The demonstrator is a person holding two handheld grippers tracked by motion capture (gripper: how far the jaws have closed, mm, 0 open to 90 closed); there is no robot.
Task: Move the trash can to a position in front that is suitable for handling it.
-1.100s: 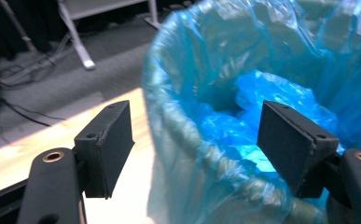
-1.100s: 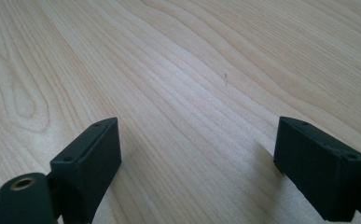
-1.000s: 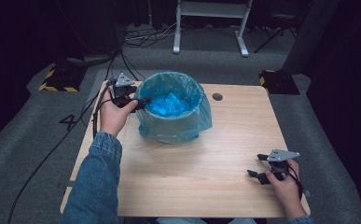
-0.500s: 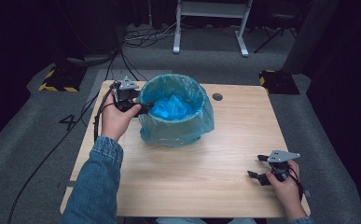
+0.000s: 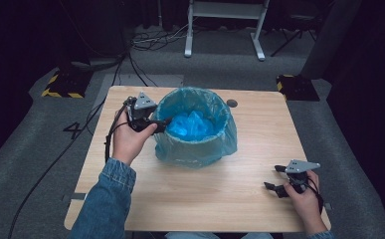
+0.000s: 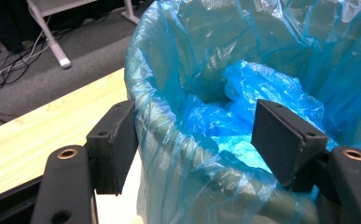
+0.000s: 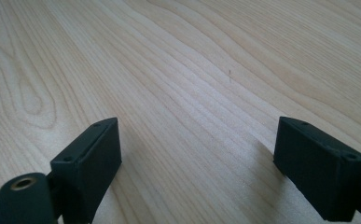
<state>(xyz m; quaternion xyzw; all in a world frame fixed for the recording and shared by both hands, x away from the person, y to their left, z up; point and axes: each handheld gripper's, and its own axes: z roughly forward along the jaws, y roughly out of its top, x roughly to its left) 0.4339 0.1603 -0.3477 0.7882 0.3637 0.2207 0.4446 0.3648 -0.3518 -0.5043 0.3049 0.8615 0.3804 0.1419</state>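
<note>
Counter (image 5: 190, 199): pale wood; I see it under both grippers, bare grain ahead of my right fingers in the right gripper view.
Bin (image 5: 196, 149): round, lined with a blue plastic bag (image 6: 243, 60); it stands directly ahead of my left fingers and well apart from my right fingers, across the counter.
Bag rim (image 6: 169, 135): folded over the bin's edge; in the left gripper view it runs between my two left fingers, one finger outside the wall, the other over the inside.
Crumpled blue plastic (image 5: 192, 124): lies inside the bin, just beyond my left fingers.
Left gripper (image 5: 156, 125): at the bin's near-left rim, held in the left hand (image 5: 128, 142); fingers (image 6: 115, 140) spread wide, straddling the rim; I cannot tell whether either pad touches the plastic, nothing clamped.
Right gripper (image 5: 275, 179): low over the counter near its right front corner, held in the right hand (image 5: 304, 201); fingers (image 7: 89, 158) spread wide, nothing between them but bare wood.
</note>
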